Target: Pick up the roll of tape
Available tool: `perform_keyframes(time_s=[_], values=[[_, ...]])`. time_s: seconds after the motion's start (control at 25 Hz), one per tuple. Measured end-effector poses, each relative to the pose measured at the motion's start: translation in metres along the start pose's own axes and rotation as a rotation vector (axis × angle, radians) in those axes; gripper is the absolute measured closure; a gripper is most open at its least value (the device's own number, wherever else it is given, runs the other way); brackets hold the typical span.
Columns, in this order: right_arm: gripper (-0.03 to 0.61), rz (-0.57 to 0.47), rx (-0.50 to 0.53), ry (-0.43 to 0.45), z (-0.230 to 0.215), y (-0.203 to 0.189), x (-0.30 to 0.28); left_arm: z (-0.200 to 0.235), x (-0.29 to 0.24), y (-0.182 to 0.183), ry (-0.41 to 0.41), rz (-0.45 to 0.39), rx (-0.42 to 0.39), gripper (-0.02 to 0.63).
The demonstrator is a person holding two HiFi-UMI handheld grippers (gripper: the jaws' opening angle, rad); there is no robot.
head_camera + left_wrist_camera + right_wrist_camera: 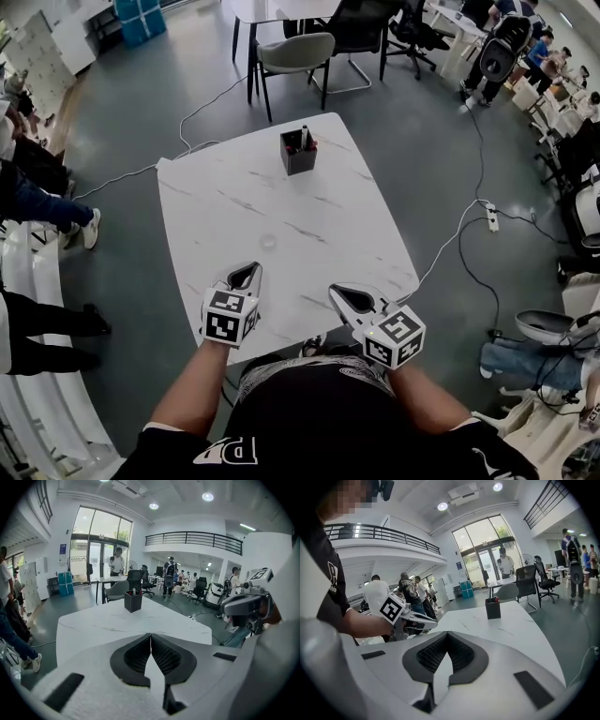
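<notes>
Head view, both forearms stretched over near table (281, 187) edge, left gripper (254, 267) and right gripper (334, 290) angled down, jaws together, empty

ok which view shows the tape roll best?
Head view: the roll of tape is a faint clear ring on the table, ahead of the left gripper and right gripper. Neither gripper view shows it; their shut jaws cover the near tabletop.

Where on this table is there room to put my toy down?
Most of the table is bare: the wide stretch between the pen holder and the roll of tape, plus both sides. Crowded only at the near edge, by the left gripper and right gripper.
</notes>
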State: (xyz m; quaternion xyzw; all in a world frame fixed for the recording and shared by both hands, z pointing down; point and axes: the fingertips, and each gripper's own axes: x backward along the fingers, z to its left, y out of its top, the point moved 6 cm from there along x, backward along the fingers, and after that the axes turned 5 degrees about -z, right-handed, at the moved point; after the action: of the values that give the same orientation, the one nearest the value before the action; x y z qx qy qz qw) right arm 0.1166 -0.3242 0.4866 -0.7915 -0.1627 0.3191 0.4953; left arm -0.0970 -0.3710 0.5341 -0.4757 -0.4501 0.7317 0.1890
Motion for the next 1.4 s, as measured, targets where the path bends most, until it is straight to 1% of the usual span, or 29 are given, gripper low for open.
perform_keyframes(time_s=[0.2, 0.36, 0.48, 0.72, 0.96, 1.0, 1.04, 1.08, 1.2, 1.4], values=[[0.575, 0.025, -0.015, 0.021, -0.012, -0.007, -0.005, 0.012, -0.041, -0.009, 0.031, 0.051, 0.0, 0.595], [0.575, 0.045, -0.044, 0.016, -0.028, -0.014, -0.004, 0.023, -0.074, -0.019, 0.053, 0.106, 0.0, 0.594], [0.575, 0.057, -0.071, 0.003, -0.039, -0.019, 0.0, 0.033, -0.097, -0.028, 0.075, 0.129, 0.008, 0.594], [0.575, 0.064, -0.11, -0.024, -0.06, -0.027, 0.005, 0.049, -0.127, -0.039, 0.102, 0.171, 0.014, 0.594], [0.575, 0.073, -0.134, -0.037, -0.074, -0.033, 0.004, 0.061, -0.153, -0.051, 0.11, 0.216, -0.008, 0.587], [0.575, 0.074, -0.137, -0.039, -0.075, -0.034, 0.004, 0.062, -0.155, -0.051, 0.106, 0.222, -0.002, 0.556], [0.575, 0.075, -0.14, -0.04, -0.077, -0.035, 0.004, 0.062, -0.157, -0.052, 0.102, 0.228, 0.005, 0.491], [0.575, 0.075, -0.144, -0.042, -0.079, -0.035, 0.003, 0.061, -0.159, -0.052, 0.098, 0.233, 0.007, 0.474], [0.575, 0.075, -0.152, -0.046, -0.083, -0.036, 0.002, 0.062, -0.166, -0.056, 0.097, 0.256, -0.013, 0.465], [0.575, 0.071, -0.154, -0.046, -0.086, -0.035, 0.0, 0.061, -0.177, -0.062, 0.073, 0.302, -0.001, 0.406]])
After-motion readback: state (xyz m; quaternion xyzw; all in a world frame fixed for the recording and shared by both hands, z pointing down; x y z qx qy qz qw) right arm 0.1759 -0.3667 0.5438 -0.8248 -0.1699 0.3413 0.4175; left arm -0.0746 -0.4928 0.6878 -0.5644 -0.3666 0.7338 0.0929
